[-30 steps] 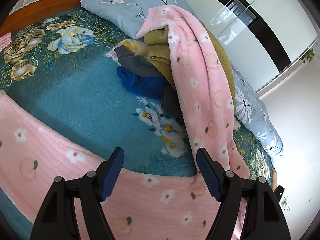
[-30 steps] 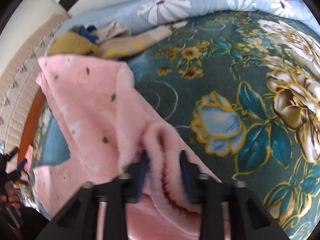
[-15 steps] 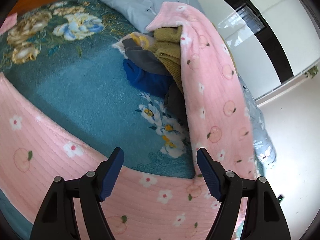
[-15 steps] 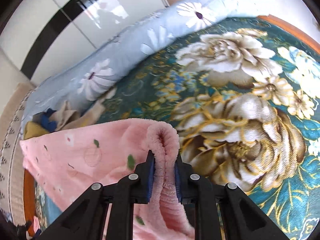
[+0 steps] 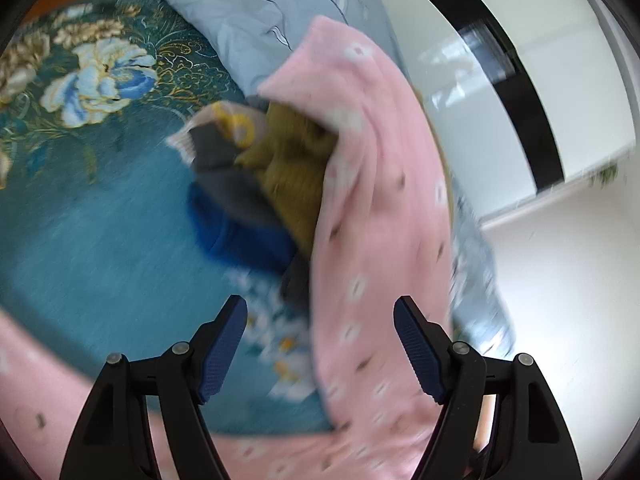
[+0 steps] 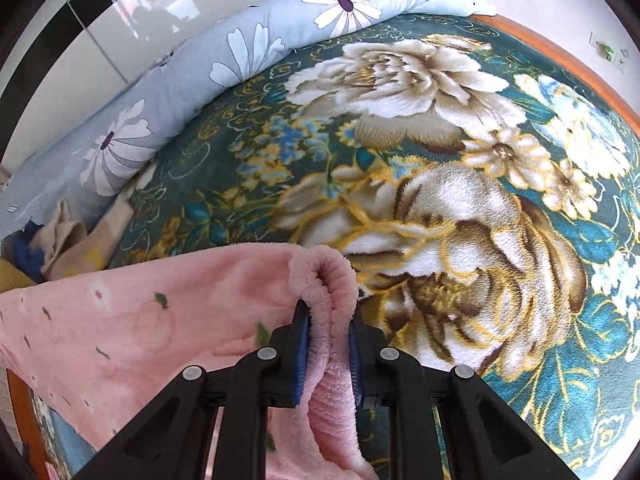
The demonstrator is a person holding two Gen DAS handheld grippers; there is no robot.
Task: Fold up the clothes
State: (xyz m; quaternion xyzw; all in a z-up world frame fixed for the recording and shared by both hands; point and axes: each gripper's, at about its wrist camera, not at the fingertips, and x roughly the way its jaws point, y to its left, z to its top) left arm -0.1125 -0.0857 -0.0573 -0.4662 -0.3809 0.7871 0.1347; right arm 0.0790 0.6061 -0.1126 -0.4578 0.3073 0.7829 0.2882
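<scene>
Pink fleece [image 6: 120, 320], printed with white flowers and peaches, fills the lower left of the right view, its fuzzy folded edge clamped in the right gripper [image 6: 328, 334]. Left gripper [image 5: 320, 344] spread wide, grasping nothing. Teal floral blanket [image 6: 460, 200] beneath.

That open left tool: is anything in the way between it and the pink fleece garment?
Nothing visible blocks it. The left tool is open, and the pink fleece garment hangs straight ahead between its fingers, draped over a pile of clothes. The right tool already pinches that garment's edge.
</scene>
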